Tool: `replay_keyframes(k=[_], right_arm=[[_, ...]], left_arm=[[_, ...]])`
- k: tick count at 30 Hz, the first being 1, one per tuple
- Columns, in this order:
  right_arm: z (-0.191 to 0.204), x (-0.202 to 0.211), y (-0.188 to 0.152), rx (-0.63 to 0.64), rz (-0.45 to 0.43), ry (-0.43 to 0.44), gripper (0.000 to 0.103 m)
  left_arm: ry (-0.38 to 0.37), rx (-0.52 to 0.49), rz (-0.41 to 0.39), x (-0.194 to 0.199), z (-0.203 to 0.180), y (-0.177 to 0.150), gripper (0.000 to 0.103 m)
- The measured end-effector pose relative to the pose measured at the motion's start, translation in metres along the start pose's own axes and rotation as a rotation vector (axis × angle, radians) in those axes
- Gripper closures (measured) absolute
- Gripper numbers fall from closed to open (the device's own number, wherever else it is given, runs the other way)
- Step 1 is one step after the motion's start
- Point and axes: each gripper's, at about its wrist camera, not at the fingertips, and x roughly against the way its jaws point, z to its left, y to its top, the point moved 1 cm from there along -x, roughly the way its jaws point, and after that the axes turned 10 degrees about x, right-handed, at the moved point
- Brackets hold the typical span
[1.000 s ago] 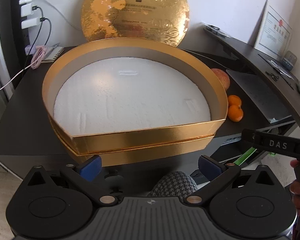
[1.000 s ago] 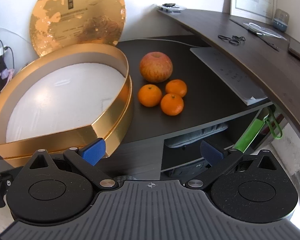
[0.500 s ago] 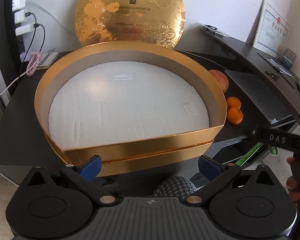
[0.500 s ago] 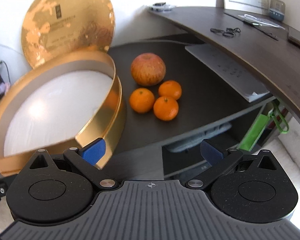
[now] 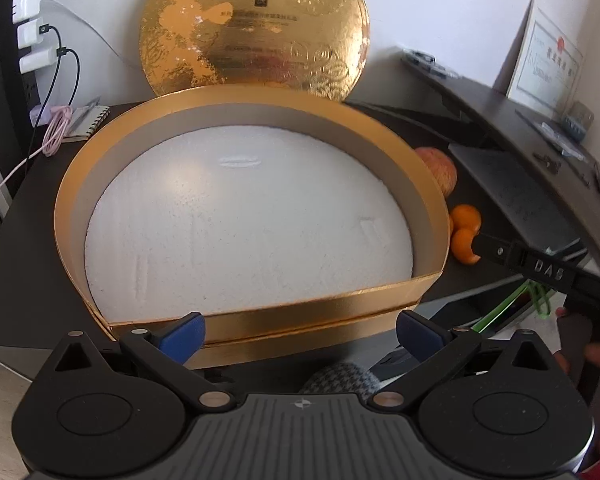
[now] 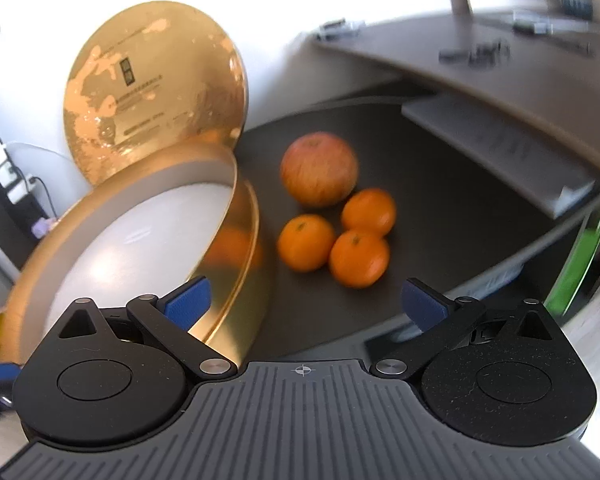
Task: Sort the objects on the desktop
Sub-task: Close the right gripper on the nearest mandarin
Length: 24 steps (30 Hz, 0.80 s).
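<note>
A round gold box (image 5: 244,312) with a white foam floor lies open on the dark desk (image 6: 440,208). Its gold lid (image 5: 256,24) leans upright against the wall behind it. To the box's right sit a red-yellow apple (image 6: 319,168) and three oranges (image 6: 358,258) in a tight cluster. My left gripper (image 5: 300,332) is open in front of the box's near wall, with nothing between its fingers. My right gripper (image 6: 306,306) is open too, a short way in front of the oranges, its left pad by the box's right rim. In the left wrist view the right gripper's black finger (image 5: 540,268) reaches in beside the oranges (image 5: 466,236).
A grey keyboard (image 6: 496,152) lies right of the fruit, under a raised curved shelf (image 6: 500,64) holding small items and a framed certificate (image 5: 548,60). A power strip (image 5: 30,32), cables and a notebook (image 5: 86,120) are at the back left. A patterned chair seat (image 5: 340,376) sits below the desk edge.
Both grippers have come closer to the desk. The right one has moved in towards the oranges, and its finger now reaches beside them in the left wrist view.
</note>
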Motion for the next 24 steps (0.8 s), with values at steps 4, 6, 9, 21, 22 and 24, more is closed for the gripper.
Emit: replay_keyframes(k=[4, 6, 9, 21, 22, 24], right_arm=[[-0.007, -0.009, 0.003, 0.004, -0.004, 0.0, 0.001], [-0.01, -0.017, 0.003, 0.015, 0.009, 0.003, 0.005], [-0.012, -0.03, 0.001, 0.033, 0.052, -0.009, 0.011], [-0.005, -0.062, -0.004, 0.143, 0.089, -0.029, 0.029], [-0.005, -0.064, -0.004, 0.148, 0.091, -0.029, 0.031], [-0.006, -0.068, -0.004, 0.149, 0.096, -0.024, 0.034]], left_arm=[[0.002, -0.099, -0.138, 0.019, -0.011, 0.003, 0.001], [-0.003, -0.107, -0.164, 0.019, -0.011, 0.004, 0.0], [0.046, -0.072, -0.159, 0.011, -0.005, 0.007, 0.001], [0.064, -0.04, -0.167, 0.002, 0.001, 0.015, 0.001], [0.062, -0.046, -0.164, 0.001, 0.001, 0.015, 0.001], [0.076, -0.062, -0.164, 0.001, -0.002, 0.015, 0.001]])
